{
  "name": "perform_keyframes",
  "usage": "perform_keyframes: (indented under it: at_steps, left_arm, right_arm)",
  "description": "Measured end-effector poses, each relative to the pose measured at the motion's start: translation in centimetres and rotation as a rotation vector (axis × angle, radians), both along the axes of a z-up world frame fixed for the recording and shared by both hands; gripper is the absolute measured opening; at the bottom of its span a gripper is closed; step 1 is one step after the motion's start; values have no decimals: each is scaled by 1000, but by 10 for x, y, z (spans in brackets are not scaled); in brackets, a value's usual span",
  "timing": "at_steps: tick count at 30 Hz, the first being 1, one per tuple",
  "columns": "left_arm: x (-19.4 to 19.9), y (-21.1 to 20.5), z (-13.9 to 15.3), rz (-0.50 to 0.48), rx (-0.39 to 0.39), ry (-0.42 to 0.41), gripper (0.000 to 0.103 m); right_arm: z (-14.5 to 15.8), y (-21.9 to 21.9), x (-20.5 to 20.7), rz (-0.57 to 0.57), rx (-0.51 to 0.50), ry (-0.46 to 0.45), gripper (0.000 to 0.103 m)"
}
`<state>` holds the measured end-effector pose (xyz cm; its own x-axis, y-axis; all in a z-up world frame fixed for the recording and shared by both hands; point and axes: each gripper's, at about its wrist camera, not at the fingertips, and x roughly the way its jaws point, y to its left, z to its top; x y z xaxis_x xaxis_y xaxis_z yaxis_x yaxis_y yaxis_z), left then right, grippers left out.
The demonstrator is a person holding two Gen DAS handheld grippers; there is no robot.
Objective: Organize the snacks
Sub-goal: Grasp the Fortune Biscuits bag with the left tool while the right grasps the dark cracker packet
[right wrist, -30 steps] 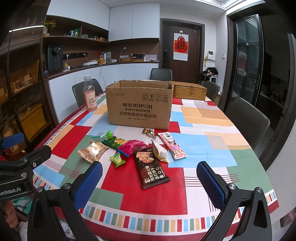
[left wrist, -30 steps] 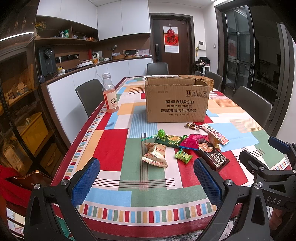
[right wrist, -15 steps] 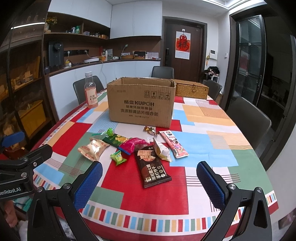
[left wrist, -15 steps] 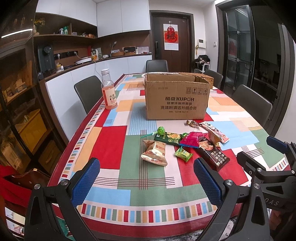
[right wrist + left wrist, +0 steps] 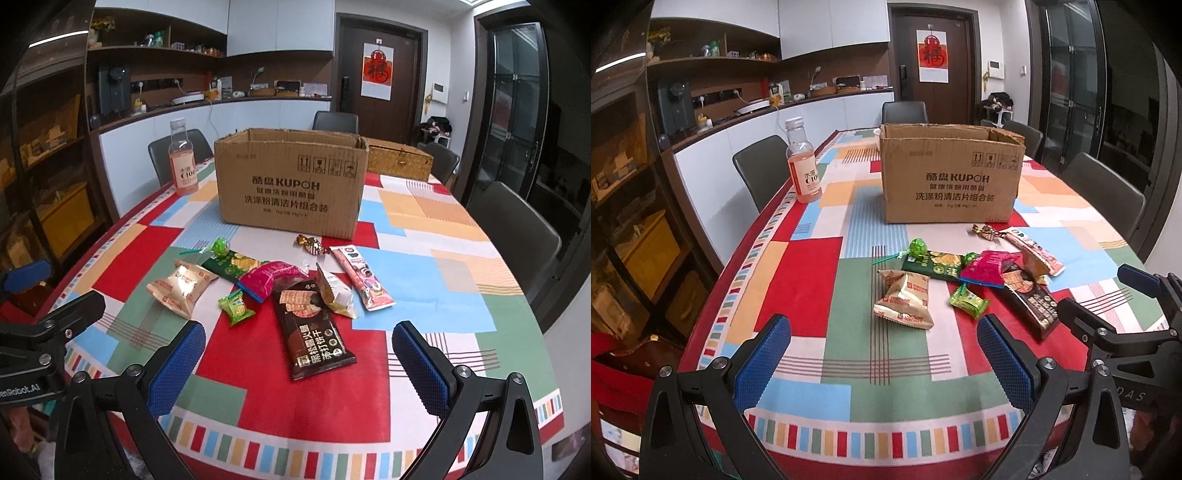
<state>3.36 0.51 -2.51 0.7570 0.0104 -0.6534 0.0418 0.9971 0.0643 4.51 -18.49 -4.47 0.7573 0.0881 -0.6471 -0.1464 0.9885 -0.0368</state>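
Observation:
Several snack packets lie loose on the patterned tablecloth in front of an open cardboard box (image 5: 951,173) (image 5: 291,184). Among them are a beige packet (image 5: 905,299) (image 5: 181,286), a small green packet (image 5: 968,301) (image 5: 235,307), a pink packet (image 5: 271,278), a dark brown biscuit pack (image 5: 314,330) and a green lollipop (image 5: 918,248). My left gripper (image 5: 884,363) hovers open over the table's near edge, short of the beige packet. Wide open too, my right gripper (image 5: 299,365) hangs just short of the brown pack. Neither holds anything.
A pink drink bottle (image 5: 804,168) (image 5: 183,164) stands at the left, beside the box. A wicker basket (image 5: 400,157) sits behind the box at the right. Dark chairs (image 5: 517,225) ring the table. A counter runs along the left wall.
Both grippers have moved forward and a little lower toward the snacks, so the box and packets look larger. Both stay open; nothing on the table has moved.

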Motion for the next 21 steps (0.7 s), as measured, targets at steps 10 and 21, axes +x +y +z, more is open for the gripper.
perform_keyframes:
  at_steps: [10, 21]
  left_arm:
    - [37, -6, -17, -30, 38, 34, 102]
    - [78, -15, -50, -70, 45, 140, 94]
  right_arm:
    - [-21, 3, 36, 9, -23, 78, 98]
    - [-54, -1, 76, 9, -10, 200, 89]
